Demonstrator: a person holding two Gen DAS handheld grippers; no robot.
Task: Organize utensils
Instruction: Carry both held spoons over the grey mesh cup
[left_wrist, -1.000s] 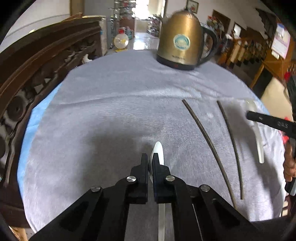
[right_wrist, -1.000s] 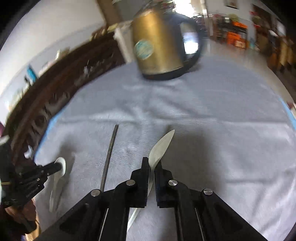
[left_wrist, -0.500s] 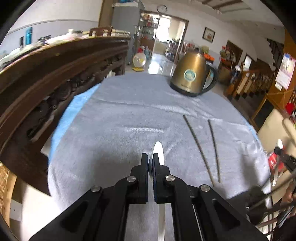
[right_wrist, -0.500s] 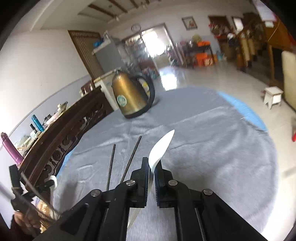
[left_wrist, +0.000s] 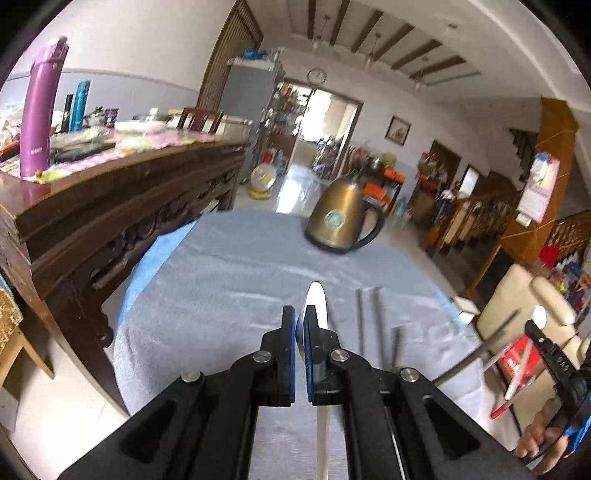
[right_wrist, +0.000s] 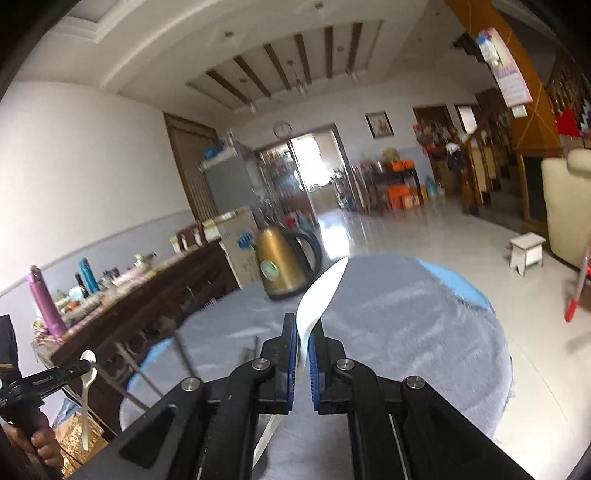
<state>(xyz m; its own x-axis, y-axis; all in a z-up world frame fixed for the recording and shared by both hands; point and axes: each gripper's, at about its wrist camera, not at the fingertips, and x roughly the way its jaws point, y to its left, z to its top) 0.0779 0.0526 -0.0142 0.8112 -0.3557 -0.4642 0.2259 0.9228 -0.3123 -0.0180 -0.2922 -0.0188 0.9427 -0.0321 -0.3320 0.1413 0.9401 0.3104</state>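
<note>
In the left wrist view my left gripper (left_wrist: 300, 317) is shut on a white spoon (left_wrist: 317, 301) whose bowl sticks out past the fingertips, raised above the near part of the grey-clothed round table (left_wrist: 221, 295). Dark chopsticks (left_wrist: 360, 321) lie on the cloth just to its right. My right gripper (right_wrist: 303, 332) is shut on a second white spoon (right_wrist: 321, 291) that curves up to the right, also off the table. Each gripper shows at the edge of the other's view: the right gripper (left_wrist: 532, 328) and the left gripper (right_wrist: 86, 363) with its spoon (right_wrist: 85, 391) hanging down.
A gold electric kettle (left_wrist: 340, 225) stands at the table's far side. A carved dark wooden sideboard (left_wrist: 110, 206) with a purple bottle (left_wrist: 40, 107) runs along the left. A cream armchair (left_wrist: 517, 295) and a small white stool (right_wrist: 526, 251) stand to the right.
Both grippers have lifted away from the table and drawn back, each still holding its spoon. The views tilted up, so the table looks smaller and the room shows.
</note>
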